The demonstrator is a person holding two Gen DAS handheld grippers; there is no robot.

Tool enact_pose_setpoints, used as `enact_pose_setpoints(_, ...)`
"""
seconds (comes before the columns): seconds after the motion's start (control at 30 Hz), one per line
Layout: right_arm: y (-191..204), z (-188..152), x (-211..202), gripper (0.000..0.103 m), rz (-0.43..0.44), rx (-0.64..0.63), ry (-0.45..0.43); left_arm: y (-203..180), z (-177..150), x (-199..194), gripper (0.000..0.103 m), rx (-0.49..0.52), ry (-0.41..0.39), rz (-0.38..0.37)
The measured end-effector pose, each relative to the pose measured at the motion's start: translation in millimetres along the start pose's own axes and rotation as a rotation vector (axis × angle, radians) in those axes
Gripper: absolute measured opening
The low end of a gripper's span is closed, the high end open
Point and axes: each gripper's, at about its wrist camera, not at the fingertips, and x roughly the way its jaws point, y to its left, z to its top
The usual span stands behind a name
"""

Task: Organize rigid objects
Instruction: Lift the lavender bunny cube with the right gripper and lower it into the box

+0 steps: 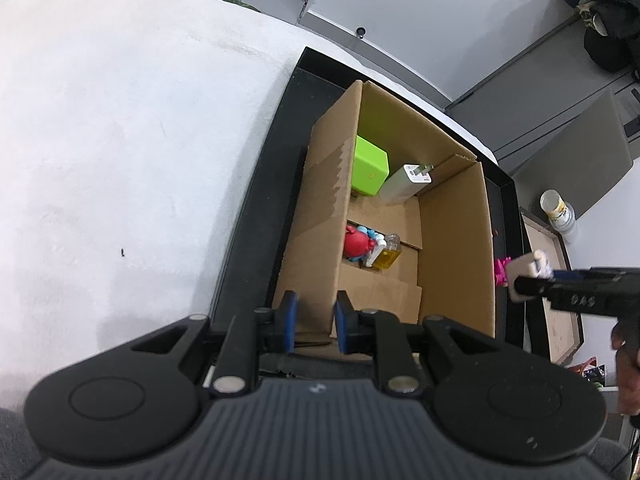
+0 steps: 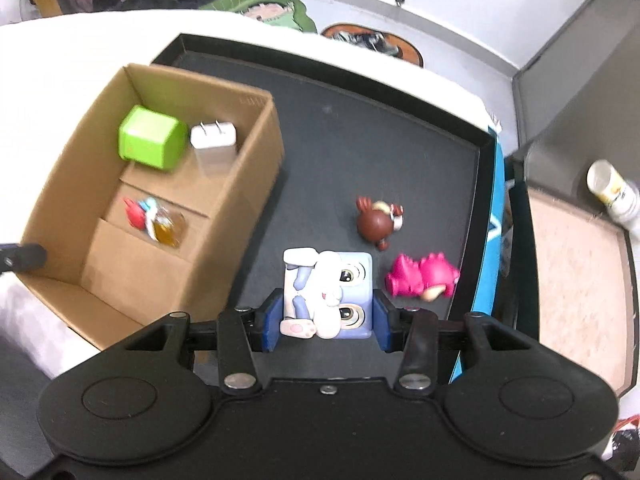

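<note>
Rabbit figurine (image 2: 326,294) sits clamped in your right hand-held gripper (image 2: 326,320), just right of the cardboard box (image 2: 256,184); your left hand-held gripper (image 1: 314,320) pinches that box's wall. No writing is legible on either.

Bright, even overhead light with soft shadows; strong fisheye bending at the edges, slight motion blur in the right wrist view.

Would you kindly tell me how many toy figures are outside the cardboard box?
3: a brown figure and a pink figure lie on the black tray; the right gripper holds a blue-and-white figure.
</note>
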Motion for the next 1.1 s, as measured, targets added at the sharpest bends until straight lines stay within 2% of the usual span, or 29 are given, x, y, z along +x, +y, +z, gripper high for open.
enact_pose_setpoints(0.23, 12.5, 17.3, -27.3, 0.044, -0.007, -0.01, -0.046, 2.7, -0.2, -0.1, 0.018, -0.007, -0.001, -0.011)
enact_pose_setpoints(0.47, 34.1, 36.5, -50.6, 0.044, 0.021, -0.071, -0.09, 5.3, 0.2, -0.7, 0.019, -0.017, -0.001, -0.02)
enact_pose_setpoints(0.83, 63.7, 56.7, -57.3, 0.044, 0.02, -0.127, -0.107, 6.4, -0.1, -1.3, 0.019, -0.022, 0.0, -0.022)
enact_pose_setpoints(1.1, 86.2, 67.7, -37.0, 0.044, 0.021, -0.161, -0.086, 6.8, 0.7, -1.5, 0.019, -0.028, 0.003, -0.024)
